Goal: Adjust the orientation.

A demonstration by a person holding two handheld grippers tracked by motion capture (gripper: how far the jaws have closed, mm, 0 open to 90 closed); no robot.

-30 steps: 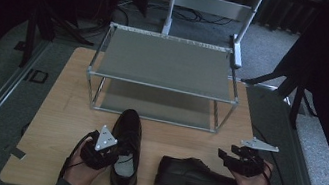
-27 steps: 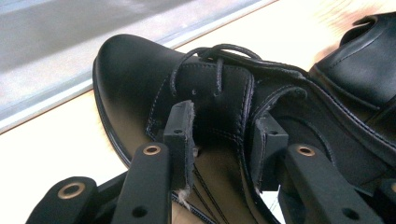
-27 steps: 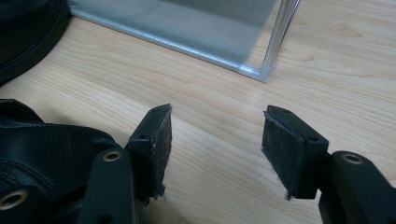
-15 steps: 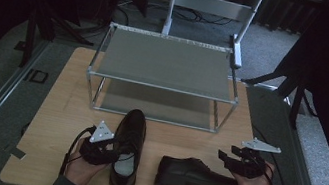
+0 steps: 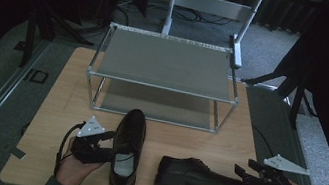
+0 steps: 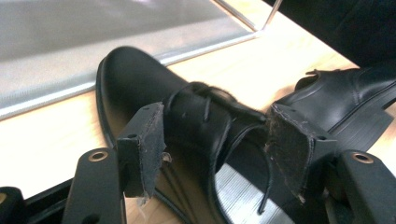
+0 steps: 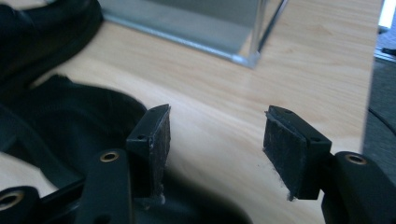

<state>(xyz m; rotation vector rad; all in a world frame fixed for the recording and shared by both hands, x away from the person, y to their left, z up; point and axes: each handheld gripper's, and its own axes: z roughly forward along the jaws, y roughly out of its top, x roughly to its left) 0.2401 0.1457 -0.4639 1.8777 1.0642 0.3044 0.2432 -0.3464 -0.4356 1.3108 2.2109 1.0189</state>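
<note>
The left tongs (image 6: 212, 154) stand wide astride the collar of the upright black shoe (image 5: 127, 149), whose long axis points to the rack (image 5: 167, 62), while the right tongs (image 7: 217, 154), also wide, wait beside the second shoe (image 5: 199, 178).

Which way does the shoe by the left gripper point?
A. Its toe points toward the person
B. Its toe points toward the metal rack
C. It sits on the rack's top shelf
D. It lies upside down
B: in the high view the upright shoe stands on the table with its rounded toe aimed at the metal rack, its open heel end nearer the person, beside the left gripper.
</note>
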